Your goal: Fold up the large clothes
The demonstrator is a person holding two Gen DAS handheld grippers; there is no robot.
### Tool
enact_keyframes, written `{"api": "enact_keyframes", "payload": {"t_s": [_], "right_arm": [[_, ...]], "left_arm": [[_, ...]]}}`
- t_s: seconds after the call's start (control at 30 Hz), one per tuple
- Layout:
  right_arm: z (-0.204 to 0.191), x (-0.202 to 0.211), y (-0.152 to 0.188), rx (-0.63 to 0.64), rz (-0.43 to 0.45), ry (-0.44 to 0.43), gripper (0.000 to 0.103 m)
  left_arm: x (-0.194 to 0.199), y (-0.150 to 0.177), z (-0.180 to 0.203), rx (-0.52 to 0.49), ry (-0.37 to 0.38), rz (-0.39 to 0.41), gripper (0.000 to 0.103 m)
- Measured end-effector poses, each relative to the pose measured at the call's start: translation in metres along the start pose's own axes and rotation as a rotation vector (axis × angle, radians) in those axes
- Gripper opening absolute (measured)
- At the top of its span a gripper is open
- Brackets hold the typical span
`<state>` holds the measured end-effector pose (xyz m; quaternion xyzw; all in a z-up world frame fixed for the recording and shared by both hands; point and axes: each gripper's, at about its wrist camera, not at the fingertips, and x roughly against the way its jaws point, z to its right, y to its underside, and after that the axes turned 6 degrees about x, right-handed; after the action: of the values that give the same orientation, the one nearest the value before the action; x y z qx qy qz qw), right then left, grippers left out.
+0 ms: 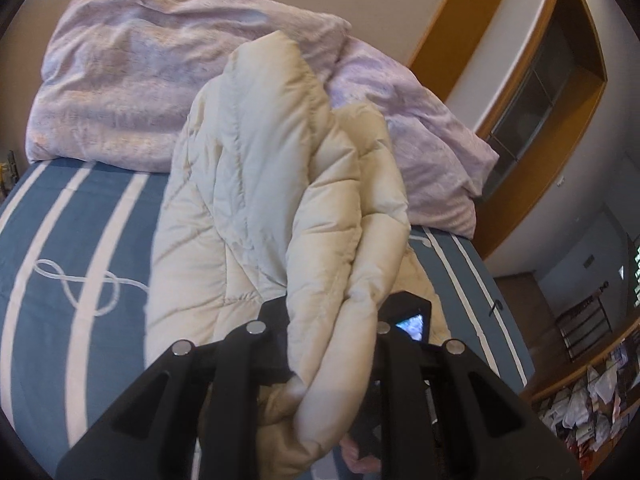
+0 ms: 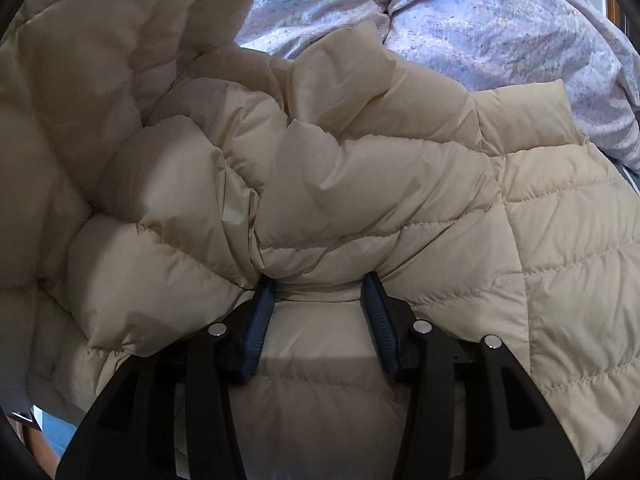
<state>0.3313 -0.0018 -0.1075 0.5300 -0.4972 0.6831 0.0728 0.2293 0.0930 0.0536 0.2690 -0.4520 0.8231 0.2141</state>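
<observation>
— On the blue striped bed (image 1: 60, 280), what do you hold?
— Cream quilted puffer jacket (image 1: 248, 200): your left gripper (image 1: 332, 320) clamps a raised fold; your right gripper (image 2: 320, 288) pinches its bunched fabric.

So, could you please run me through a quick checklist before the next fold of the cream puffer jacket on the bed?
1. Left gripper has the cream puffer jacket: ok, a thick bunch is clamped and lifted between its fingers.
2. Right gripper has the jacket: ok, its blue pads pinch a fold.
3. Landing area on the striped bedsheet: ok, bare sheet shows beside the jacket.
4. Lilac duvet out of the way: cannot tell, it lies close behind the jacket.
5. Jacket spread flat: not ok, it is bunched and creased.
6. Sleeves tucked in: cannot tell.
</observation>
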Motion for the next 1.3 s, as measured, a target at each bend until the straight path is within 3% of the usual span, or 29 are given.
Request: {"api": "enact_keyframes", "payload": {"t_s": [0.23,0.53,1.17,1.3], "right_arm": [[0.013,0.003,-0.001,-0.044,0.016,-0.049,0.048],[0.043,0.025,0.005,-0.073,0.044,-0.073,0.048],[0.126,0.096,0.045,-0.071,0.081,0.028,0.048],[0.126,0.089,0.053,-0.065,0.036,0.063,0.04]], "left_arm": [[-0.022,0.011,0.014,0.004,0.002,-0.042,0.018],[-0.046,0.023,0.023,0.029,-0.05,-0.07,0.019],[-0.098,0.05,0.075,-0.049,-0.231,-0.072,0.019],[-0.104,0.054,0.079,-0.056,-0.245,-0.074,0.019]]}}
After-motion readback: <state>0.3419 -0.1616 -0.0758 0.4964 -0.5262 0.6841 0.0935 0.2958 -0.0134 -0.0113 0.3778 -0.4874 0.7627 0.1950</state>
